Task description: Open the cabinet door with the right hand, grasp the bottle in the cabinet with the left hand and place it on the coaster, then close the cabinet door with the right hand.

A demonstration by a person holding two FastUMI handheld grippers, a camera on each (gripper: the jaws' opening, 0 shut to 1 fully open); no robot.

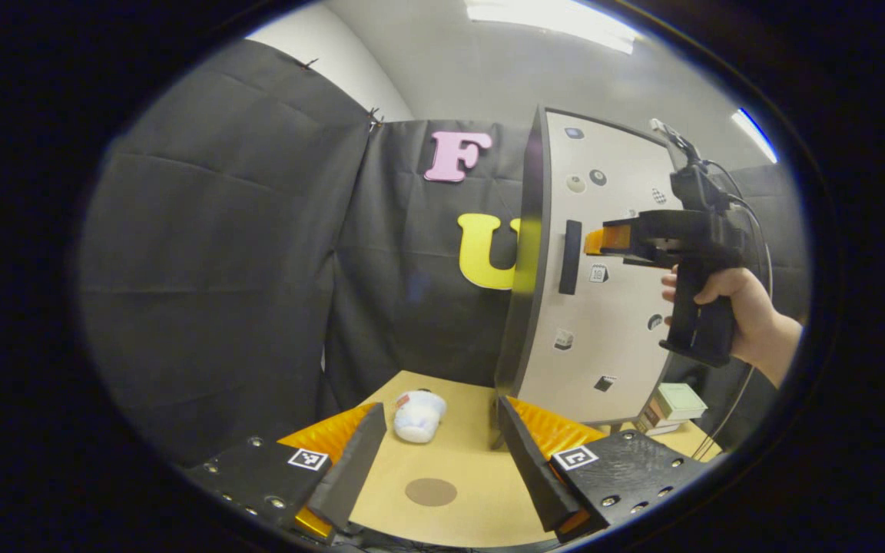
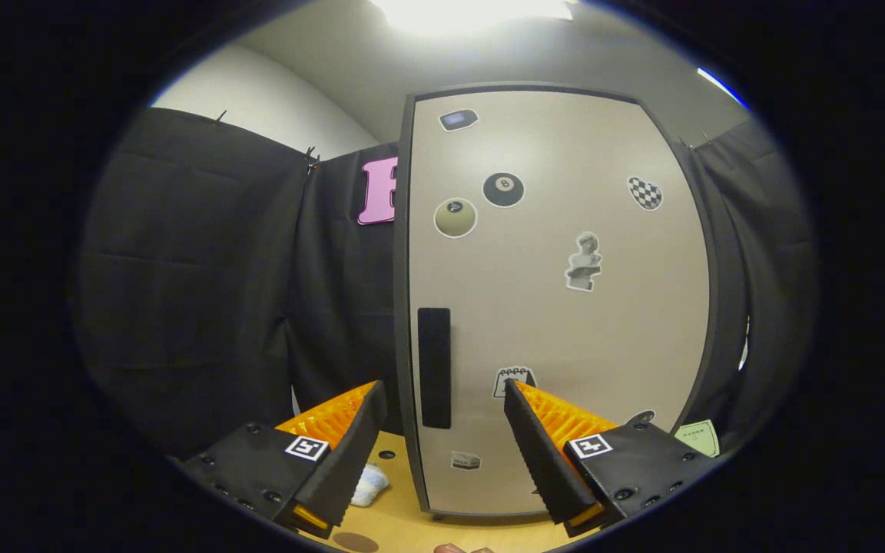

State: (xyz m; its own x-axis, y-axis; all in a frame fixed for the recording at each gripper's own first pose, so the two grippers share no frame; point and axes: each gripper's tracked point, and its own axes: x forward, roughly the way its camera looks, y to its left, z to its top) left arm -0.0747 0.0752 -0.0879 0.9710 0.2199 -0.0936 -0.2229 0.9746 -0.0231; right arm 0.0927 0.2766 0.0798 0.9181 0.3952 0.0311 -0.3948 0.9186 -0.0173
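In the left gripper view we look along the left gripper (image 1: 441,449), whose two fingers are spread wide with nothing between them. Below the fingers lies a pale wooden table (image 1: 481,499). A round brown coaster (image 1: 431,491) sits flat on the table, near us and between the fingers. Farther off, left of centre, a small white bottle (image 1: 418,416) lies on the table, tilted on its side. It sits apart from the coaster and left of the cabinet.

To the right stands a tall cabinet with a beige door (image 1: 604,307) dotted with small stickers. A dark upright handle (image 1: 570,257) is set near the door's left edge. A hand (image 1: 734,307) at the far right holds the right gripper (image 1: 596,240) level, its tips just beside the handle. From here we cannot tell whether the tips touch the handle or how wide they are.

In the right gripper view the right gripper (image 2: 442,453) faces the door (image 2: 558,307) head on. Its fingers are spread wide and grip nothing. The handle (image 2: 434,367) shows between them, closer to the left finger. We cannot tell whether the door is fully shut. The bottle (image 2: 369,485) shows low at the left, partly hidden by the left finger, and an edge of the coaster (image 2: 356,542) shows at the bottom. A pale green box (image 2: 697,438) sits at the cabinet's lower right.
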